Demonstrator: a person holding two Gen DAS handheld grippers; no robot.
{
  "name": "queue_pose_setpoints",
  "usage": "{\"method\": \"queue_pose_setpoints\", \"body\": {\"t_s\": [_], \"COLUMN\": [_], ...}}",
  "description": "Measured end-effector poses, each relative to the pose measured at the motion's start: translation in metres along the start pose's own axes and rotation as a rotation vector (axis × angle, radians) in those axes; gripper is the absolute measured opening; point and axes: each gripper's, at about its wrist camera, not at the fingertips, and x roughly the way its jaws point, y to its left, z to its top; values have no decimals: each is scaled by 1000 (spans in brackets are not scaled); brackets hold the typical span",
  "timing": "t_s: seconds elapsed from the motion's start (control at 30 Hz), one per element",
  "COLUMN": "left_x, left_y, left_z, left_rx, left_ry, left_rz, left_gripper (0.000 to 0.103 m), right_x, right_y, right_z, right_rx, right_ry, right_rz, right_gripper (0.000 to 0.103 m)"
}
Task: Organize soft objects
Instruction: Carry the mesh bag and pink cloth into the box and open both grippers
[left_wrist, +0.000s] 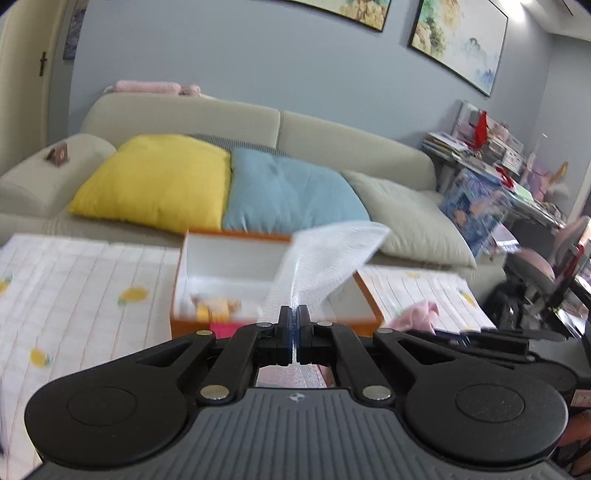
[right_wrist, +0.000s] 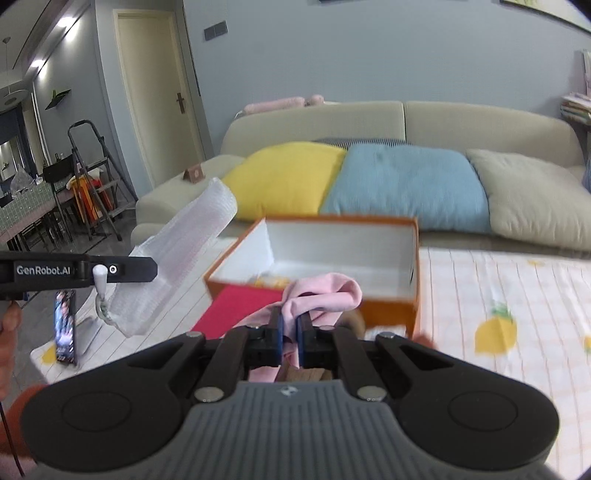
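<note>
right tool (right_wrist: 290, 323) gripping pink cloth (right_wrist: 325, 295), orange box (right_wrist: 388, 310)

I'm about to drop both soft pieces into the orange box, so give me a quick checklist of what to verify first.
1. Left gripper shut on bubble wrap: ok.
2. Right gripper shut on pink cloth: ok.
3. Orange box open, lid off: ok.
4. Free room inside the box: ok, far half bare.
5. Bubble wrap lifted off the table: ok.
6. Pink cloth's hanging end free of the box wall: cannot tell.
</note>
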Motion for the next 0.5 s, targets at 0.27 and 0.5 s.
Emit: {"method": "queue_pose_setpoints", "body": {"t_s": [0.27,0.5], "left_x": [78,166], "left_y": [31,43], "left_z": [54,36], "left_rx": [-121,-136], "left_ry": [92,355], "left_rz": [-75,-10], "left_gripper": [1,1], "right_x": [78,155], "right_y": [-33,-53], "right_z": [55,63], "right_rx": [-38,-71], "right_ry": [70,261], "right_rz": [-60,-127], "right_gripper": [5,5]}}
